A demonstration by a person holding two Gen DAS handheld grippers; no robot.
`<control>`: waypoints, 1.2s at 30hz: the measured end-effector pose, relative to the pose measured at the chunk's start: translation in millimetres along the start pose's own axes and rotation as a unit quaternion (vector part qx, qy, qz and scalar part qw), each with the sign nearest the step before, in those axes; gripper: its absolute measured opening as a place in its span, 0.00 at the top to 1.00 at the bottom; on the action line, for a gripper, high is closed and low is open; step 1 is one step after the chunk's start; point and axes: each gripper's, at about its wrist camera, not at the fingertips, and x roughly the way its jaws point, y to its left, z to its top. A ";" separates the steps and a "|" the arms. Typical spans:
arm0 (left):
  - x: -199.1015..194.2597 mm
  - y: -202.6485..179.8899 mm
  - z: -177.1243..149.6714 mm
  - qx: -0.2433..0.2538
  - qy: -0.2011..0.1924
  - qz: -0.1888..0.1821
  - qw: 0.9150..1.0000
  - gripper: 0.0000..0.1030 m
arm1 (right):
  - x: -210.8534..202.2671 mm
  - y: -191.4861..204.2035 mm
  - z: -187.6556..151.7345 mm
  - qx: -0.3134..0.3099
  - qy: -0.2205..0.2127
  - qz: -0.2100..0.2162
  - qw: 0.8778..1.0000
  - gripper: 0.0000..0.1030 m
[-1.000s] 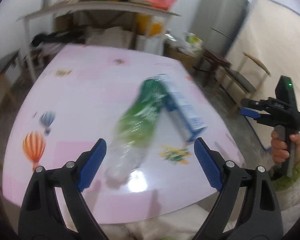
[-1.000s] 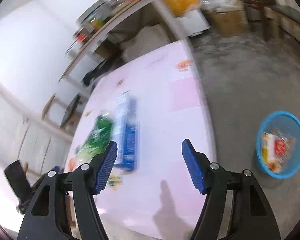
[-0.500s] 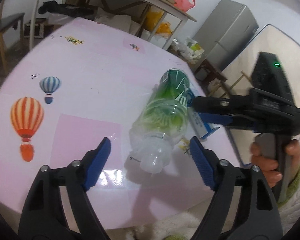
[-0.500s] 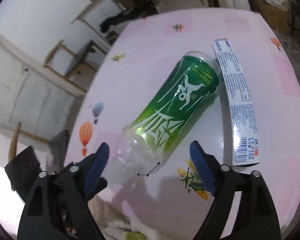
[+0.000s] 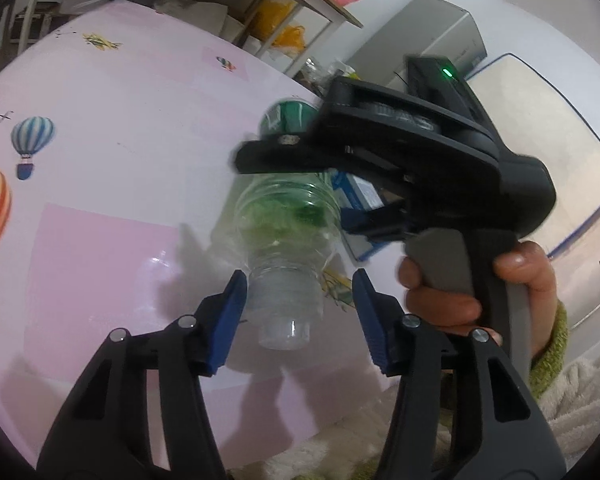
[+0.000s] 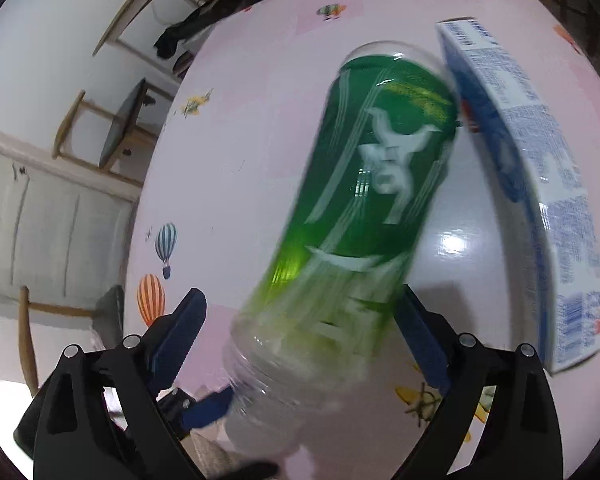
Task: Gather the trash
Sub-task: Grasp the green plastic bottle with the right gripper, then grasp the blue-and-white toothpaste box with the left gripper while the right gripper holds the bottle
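Green bottle [image 6: 364,216] lies on counter [image 5: 132,140] near front edge, carton [image 6: 540,184] touching its base. Left gripper [image 5: 298,312] closing around neck, pads not yet pressing. Right gripper [image 6: 300,332] opening wide, straddling body. Nothing lifted yet; both pieces left to collect.

Clear plastic bottle [image 6: 352,216]: green label, white lettering. Rectangular carton [image 6: 540,184]: blue and white print. Glossy pink table [image 5: 112,152]: striped balloon motifs.
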 end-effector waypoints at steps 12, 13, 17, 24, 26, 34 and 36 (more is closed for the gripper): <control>-18.2 -11.7 -9.2 0.019 -0.008 0.007 1.000 0.50 | -17.1 10.1 6.2 -0.070 -0.013 0.053 0.996 0.33; -21.5 -12.2 -10.7 0.019 -0.011 0.004 1.000 0.50 | -26.3 8.5 6.8 -0.071 -0.022 0.065 0.995 0.33; -36.9 -18.2 -8.4 0.020 -0.028 -0.009 0.999 0.50 | -73.2 -2.4 9.9 -0.073 -0.068 0.094 0.991 0.33; -20.4 -28.9 6.9 0.021 -0.016 -0.017 1.000 0.48 | -178.4 -66.5 0.1 -0.042 -0.187 0.056 0.980 0.33; -8.9 -31.5 9.2 0.018 -0.008 -0.018 1.000 0.46 | -187.7 -88.7 -0.6 -0.025 -0.195 0.028 0.980 0.33; 43.5 -33.9 30.8 0.020 0.038 -0.001 0.999 0.44 | -115.6 -148.7 41.9 0.003 -0.092 -0.041 0.995 0.33; 51.5 -35.4 40.5 0.022 0.036 0.005 0.999 0.44 | -93.9 -151.8 52.4 0.007 -0.066 -0.020 0.998 0.33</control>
